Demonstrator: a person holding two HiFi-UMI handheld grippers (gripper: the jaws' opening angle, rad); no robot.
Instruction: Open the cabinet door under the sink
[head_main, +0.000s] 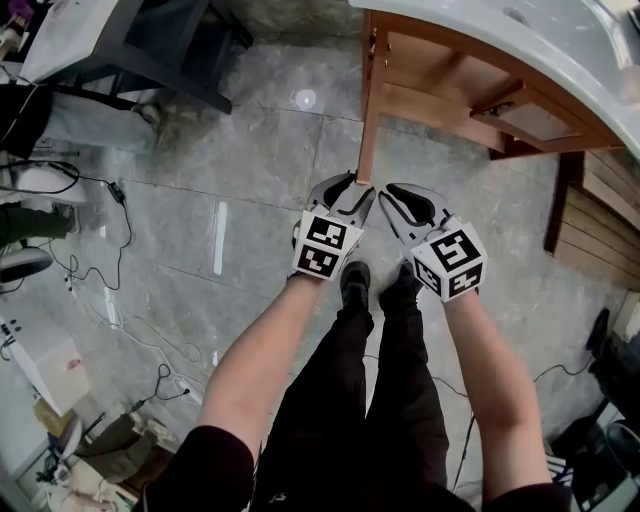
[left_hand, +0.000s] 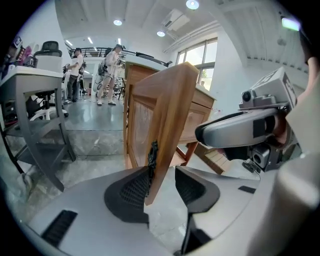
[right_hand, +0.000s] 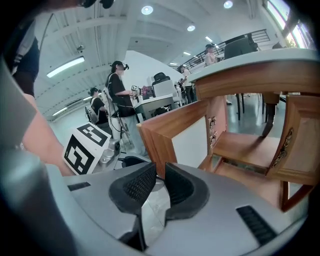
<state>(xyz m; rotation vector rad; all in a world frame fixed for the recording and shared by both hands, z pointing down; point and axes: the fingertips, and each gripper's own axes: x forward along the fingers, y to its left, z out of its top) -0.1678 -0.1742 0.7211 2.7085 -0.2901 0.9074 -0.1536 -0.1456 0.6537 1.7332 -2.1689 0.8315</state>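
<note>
The left gripper (head_main: 358, 188) stands wide open around the free edge of the cabinet door (head_main: 368, 110). The door's dark handle (left_hand: 153, 152) lies against its left pad, and the other pad stays off the wood. The door stands swung out from the cabinet (head_main: 450, 95) under the white sink (head_main: 480, 40). Just right of the door's edge, the right gripper (head_main: 392, 195) has only a narrow gap and holds nothing.
</note>
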